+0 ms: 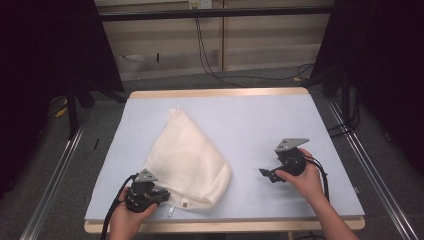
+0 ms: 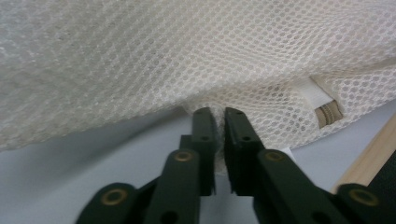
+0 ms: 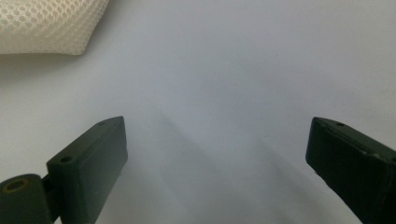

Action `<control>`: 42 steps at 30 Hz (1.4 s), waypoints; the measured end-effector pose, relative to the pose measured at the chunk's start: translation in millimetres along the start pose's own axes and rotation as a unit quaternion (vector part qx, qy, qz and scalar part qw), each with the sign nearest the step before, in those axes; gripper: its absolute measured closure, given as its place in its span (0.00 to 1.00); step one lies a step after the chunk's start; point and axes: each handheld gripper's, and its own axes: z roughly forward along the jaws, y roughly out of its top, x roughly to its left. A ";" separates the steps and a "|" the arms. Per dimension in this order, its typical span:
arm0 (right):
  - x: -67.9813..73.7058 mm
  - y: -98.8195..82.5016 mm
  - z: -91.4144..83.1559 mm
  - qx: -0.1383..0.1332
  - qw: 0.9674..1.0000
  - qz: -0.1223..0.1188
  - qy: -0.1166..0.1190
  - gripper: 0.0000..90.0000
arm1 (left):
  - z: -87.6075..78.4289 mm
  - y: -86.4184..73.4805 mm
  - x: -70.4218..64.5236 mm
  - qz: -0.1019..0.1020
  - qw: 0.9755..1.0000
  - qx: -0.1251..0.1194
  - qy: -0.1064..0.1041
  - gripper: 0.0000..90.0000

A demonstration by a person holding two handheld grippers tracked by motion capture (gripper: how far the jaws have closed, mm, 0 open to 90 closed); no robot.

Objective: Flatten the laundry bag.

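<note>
At table's near-left edge | left tool (image 2: 219, 114) clenched on mesh bag (image 1: 187, 160) hem | right tool (image 3: 217, 154) released, well apart

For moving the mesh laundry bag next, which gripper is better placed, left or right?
Left, most likely. The left gripper is already shut on the edge of the mesh laundry bag, near its zipper. The right gripper stands open over bare table, apart from the bag.

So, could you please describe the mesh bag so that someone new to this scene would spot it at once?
On the pale blue table, look at the left half, near the front edge. The mesh bag lies there, cream-white, netted and roughly triangular. It is the table's one cloth thing, has a tan zipper end at its hem, and the left gripper pinches its edge.
</note>
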 end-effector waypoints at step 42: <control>57.8 29.7 1.0 -0.042 0.989 -0.085 0.117 0.08 | -14.1 73.5 -0.2 -0.015 0.997 -0.068 -0.040 0.98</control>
